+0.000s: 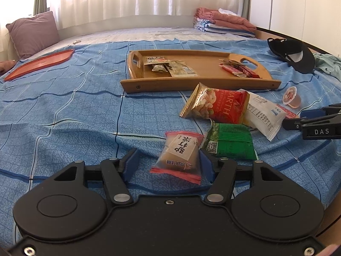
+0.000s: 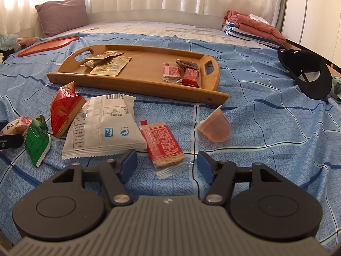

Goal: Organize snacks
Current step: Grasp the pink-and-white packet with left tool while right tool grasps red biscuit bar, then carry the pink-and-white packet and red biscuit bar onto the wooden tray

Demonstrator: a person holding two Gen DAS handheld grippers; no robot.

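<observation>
— Blue-padded left gripper (image 1: 168, 162) is sitting unclenched around the clear red-edged pastry packet (image 1: 178, 156), pads not visibly pressing.

— And the right gripper (image 2: 166, 163)?

— Released too, straddling the red-labelled clear cracker packet (image 2: 162, 143). Wooden handled tray (image 2: 136, 83) is lying at twelve o'clock on the blue checked bedsheet (image 2: 266, 128).

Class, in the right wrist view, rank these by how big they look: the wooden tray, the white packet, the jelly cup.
1. wooden tray
2. white packet
3. jelly cup
The tray lies farther from the camera yet looks largest, so this order is safe.
</observation>
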